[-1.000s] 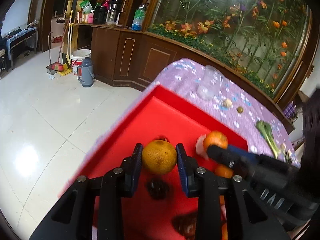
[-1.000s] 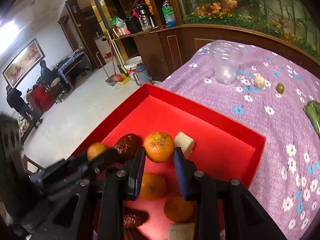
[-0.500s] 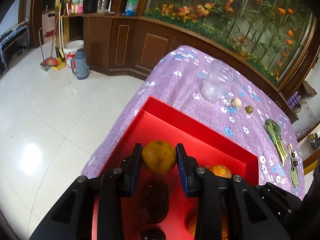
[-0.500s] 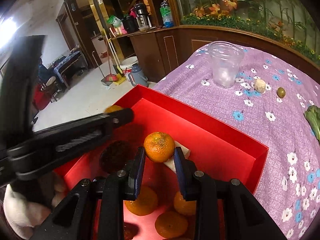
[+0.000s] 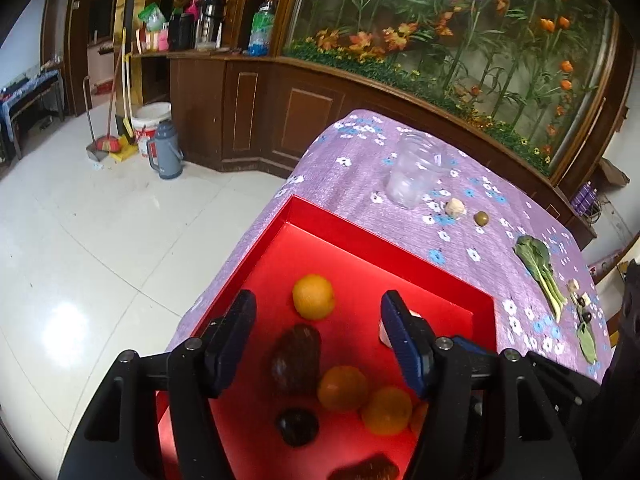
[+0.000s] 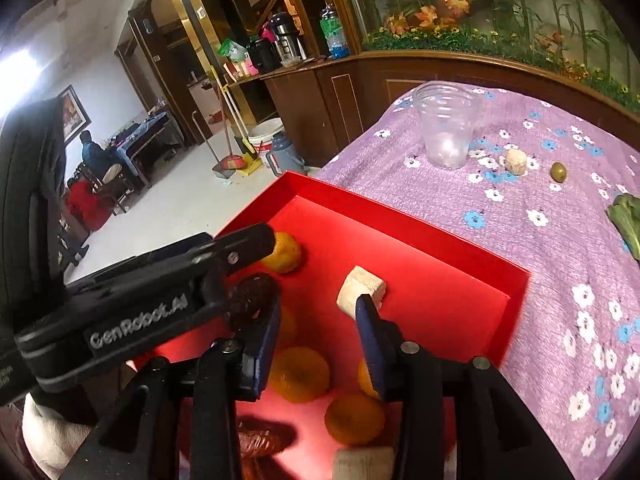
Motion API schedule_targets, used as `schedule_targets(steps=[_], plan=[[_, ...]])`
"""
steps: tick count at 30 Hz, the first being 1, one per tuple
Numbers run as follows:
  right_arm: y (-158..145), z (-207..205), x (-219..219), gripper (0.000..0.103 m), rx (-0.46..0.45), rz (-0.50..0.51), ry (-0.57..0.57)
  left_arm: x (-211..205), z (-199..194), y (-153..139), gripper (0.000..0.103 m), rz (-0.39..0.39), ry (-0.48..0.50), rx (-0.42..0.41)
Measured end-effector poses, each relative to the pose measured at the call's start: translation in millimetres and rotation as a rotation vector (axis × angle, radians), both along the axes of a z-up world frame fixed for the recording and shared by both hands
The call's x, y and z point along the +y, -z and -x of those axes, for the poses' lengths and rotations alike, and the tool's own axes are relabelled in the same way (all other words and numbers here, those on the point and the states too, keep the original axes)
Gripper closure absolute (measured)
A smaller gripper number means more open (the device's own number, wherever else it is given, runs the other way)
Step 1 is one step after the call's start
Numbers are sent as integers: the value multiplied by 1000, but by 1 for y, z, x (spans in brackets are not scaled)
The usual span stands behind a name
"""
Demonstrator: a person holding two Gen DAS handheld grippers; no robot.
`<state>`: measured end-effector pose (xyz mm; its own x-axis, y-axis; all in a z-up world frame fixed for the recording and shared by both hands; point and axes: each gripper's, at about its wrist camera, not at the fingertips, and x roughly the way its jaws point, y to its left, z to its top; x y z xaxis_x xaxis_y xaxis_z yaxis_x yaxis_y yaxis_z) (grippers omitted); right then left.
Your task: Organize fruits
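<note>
A red tray [image 5: 384,240] [image 6: 404,222] lies on the purple flowered tablecloth. In the left wrist view my left gripper [image 5: 318,324] is open and empty above the tray; an orange [image 5: 313,296] lies in the tray between and beyond its fingers. Dark brown fruits [image 5: 296,354] and more oranges [image 5: 343,387] lie nearer. In the right wrist view my right gripper [image 6: 318,326] is open and empty over oranges [image 6: 299,374] and a white chunk [image 6: 361,291]. The left gripper's finger [image 6: 224,258] crosses in from the left, next to an orange [image 6: 285,257].
On the cloth beyond the tray stand a clear plastic cup [image 5: 414,174] [image 6: 445,130], a white lump [image 5: 455,207] [image 6: 516,161], a green olive-like fruit [image 5: 481,218] [image 6: 558,171] and a leafy green [image 5: 538,268]. The table edge drops to tiled floor on the left.
Both grippers have opened. The left let go of its orange, which now lies in the tray. The right let go of its orange among those below.
</note>
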<state>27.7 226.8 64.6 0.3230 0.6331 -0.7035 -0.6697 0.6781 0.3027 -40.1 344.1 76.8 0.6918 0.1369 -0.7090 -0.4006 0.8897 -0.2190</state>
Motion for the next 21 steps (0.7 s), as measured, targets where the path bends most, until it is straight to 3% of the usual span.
schedule_targets(steps=[13,18,21], plan=[[-6,54,-65,52,-35,22,55,-69,72,-15,33,-123,0,-19],[-5,75,-97,46,-51,24,97,-91,94,-17,28,-141,-17,-27],[-7,83,-115,45,-43,3,123,-107,106,-24,24,-192,-45,-36]])
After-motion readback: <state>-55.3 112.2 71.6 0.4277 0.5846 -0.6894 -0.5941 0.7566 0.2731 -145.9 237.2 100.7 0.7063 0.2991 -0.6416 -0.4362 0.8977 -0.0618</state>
